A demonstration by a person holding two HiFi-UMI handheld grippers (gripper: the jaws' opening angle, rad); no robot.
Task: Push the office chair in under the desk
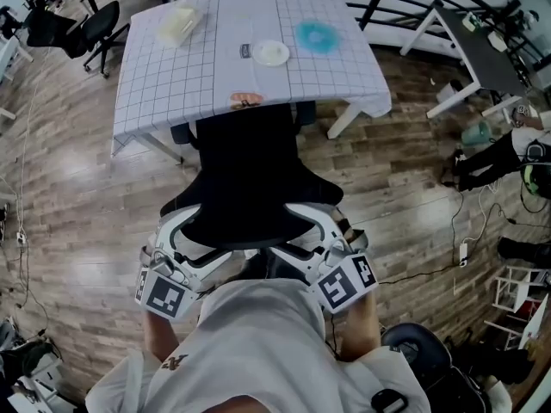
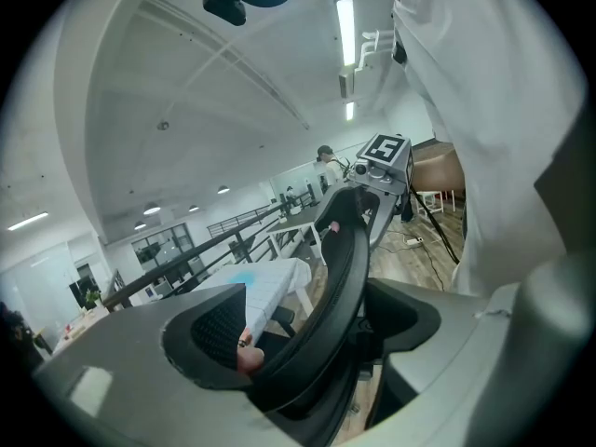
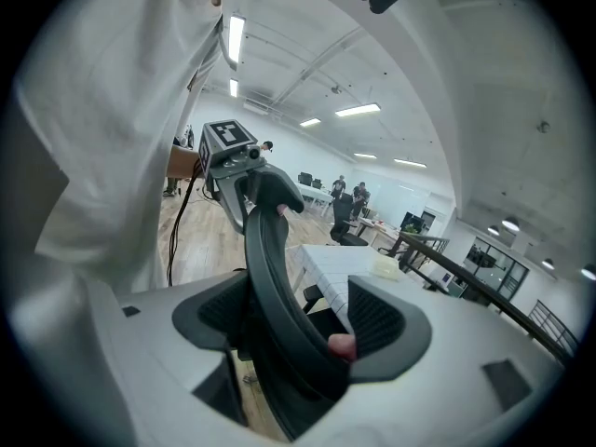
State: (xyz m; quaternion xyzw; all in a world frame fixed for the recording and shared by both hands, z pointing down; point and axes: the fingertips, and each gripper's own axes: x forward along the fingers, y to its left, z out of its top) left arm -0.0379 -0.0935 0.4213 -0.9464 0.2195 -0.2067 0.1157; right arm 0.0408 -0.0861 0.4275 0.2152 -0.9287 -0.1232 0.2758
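Observation:
A black office chair (image 1: 250, 170) stands in front of me, its seat partly under the desk (image 1: 172, 84), which wears a white grid-pattern cloth. My left gripper (image 1: 194, 246) holds the left end of the backrest's top edge and my right gripper (image 1: 312, 241) holds the right end. In the left gripper view the curved backrest (image 2: 340, 277) runs between the jaws of the left gripper (image 2: 312, 343). The right gripper view shows the backrest (image 3: 270, 287) clamped the same way in the right gripper (image 3: 298, 329).
On the desk lie a white plate (image 1: 270, 52), a blue ring-shaped thing (image 1: 317, 36) and a beige box (image 1: 177, 26). Other black chairs (image 1: 95, 28) stand at the far left. A white-legged table (image 1: 482, 50), bags (image 1: 486, 157) and floor cables (image 1: 456, 248) are at the right.

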